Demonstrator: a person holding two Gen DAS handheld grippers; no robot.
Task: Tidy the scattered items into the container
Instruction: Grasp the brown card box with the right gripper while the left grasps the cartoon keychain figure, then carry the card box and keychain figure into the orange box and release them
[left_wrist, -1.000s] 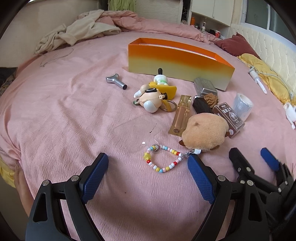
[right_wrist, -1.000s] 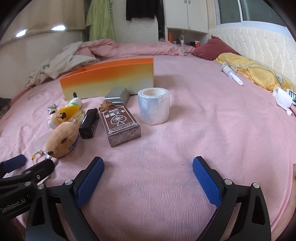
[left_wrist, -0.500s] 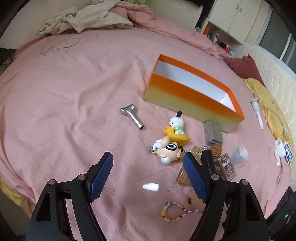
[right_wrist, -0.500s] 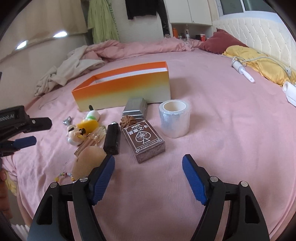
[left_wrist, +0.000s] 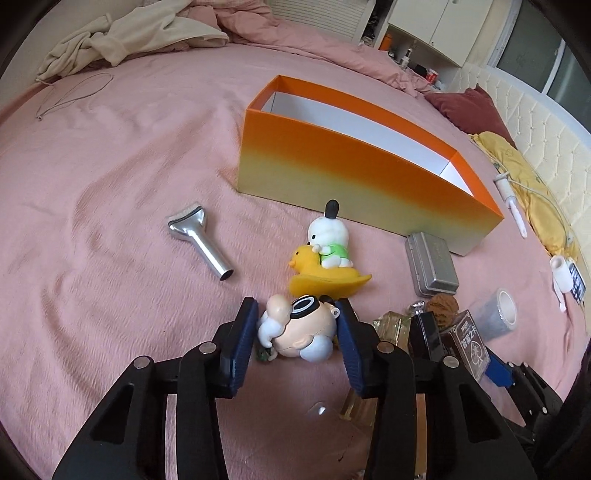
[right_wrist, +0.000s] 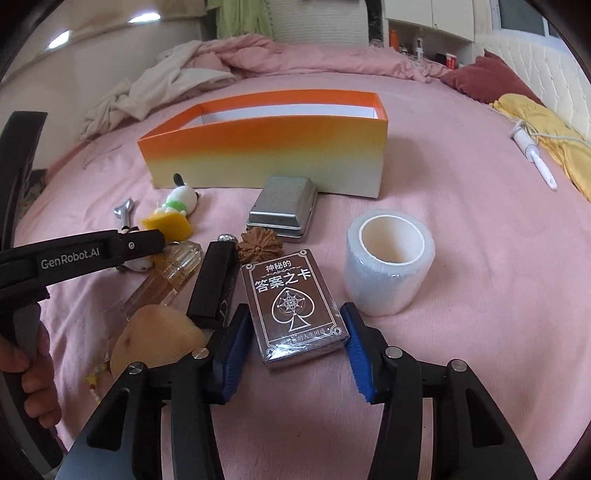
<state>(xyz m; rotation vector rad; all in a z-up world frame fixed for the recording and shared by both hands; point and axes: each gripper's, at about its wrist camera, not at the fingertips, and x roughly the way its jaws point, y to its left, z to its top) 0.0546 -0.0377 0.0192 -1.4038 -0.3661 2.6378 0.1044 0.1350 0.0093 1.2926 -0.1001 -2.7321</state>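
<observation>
The orange box (left_wrist: 351, 177) stands open-topped on the pink bed, with a white inside. In the left wrist view my left gripper (left_wrist: 297, 312) straddles a small goggle-wearing figurine (left_wrist: 303, 328) lying on the cover. Its jaws are closing, and the blue pads stand close on both sides of the figurine. In the right wrist view my right gripper (right_wrist: 294, 314) straddles a brown card box (right_wrist: 291, 302). Its jaws are also closing, with a thin gap showing at the left pad. The orange box (right_wrist: 266, 155) lies beyond the card box.
Around the grippers lie a duck toy (left_wrist: 325, 258), a silver nozzle (left_wrist: 199, 240), a metal tin (right_wrist: 284, 210), a film roll (right_wrist: 388, 258), a black case (right_wrist: 216, 288), a perfume bottle (right_wrist: 166, 280), a walnut (right_wrist: 258, 247) and a plush (right_wrist: 155, 343). Crumpled bedding (left_wrist: 140, 33) lies at the far end.
Both grippers have moved forward over the clutter. The left jaws have narrowed around the figurine, and the right jaws around the card box.
</observation>
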